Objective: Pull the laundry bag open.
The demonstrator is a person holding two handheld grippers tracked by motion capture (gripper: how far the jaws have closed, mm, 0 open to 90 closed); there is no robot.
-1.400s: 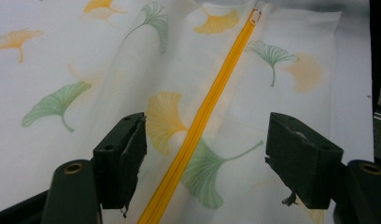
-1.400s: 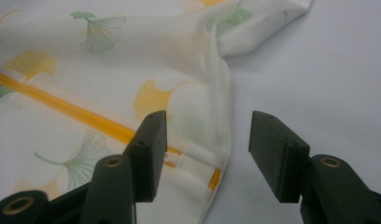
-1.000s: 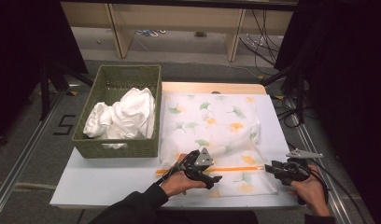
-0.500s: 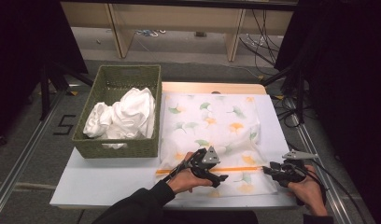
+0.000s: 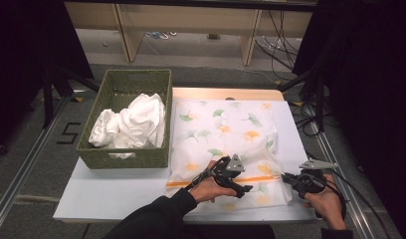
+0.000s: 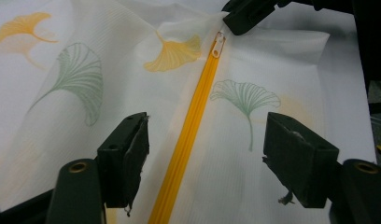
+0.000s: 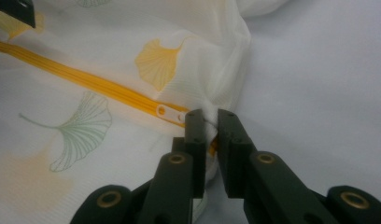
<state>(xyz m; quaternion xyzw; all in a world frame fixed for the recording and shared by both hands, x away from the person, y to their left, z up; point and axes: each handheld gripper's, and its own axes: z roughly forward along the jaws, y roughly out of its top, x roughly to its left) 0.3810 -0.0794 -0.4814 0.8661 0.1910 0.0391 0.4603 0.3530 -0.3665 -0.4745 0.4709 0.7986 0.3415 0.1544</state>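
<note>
We are pinching the corner of the white laundry bag (image 7: pixel 198 70) with our right gripper (image 7: pixel 208 122); its jaws have just been closing and are now nipping the fabric just beside the zipper pull (image 7: pixel 169 113). Our left gripper (image 6: pixel 205 149) is hovering with its jaws standing wide apart, straddling the orange zipper (image 6: pixel 191 126) without touching it. The bag, printed with ginkgo leaves, is lying flat on the white table (image 5: pixel 116 191), right of the green basket (image 5: pixel 126 157) that is holding crumpled white cloth (image 5: pixel 131 124).
</note>
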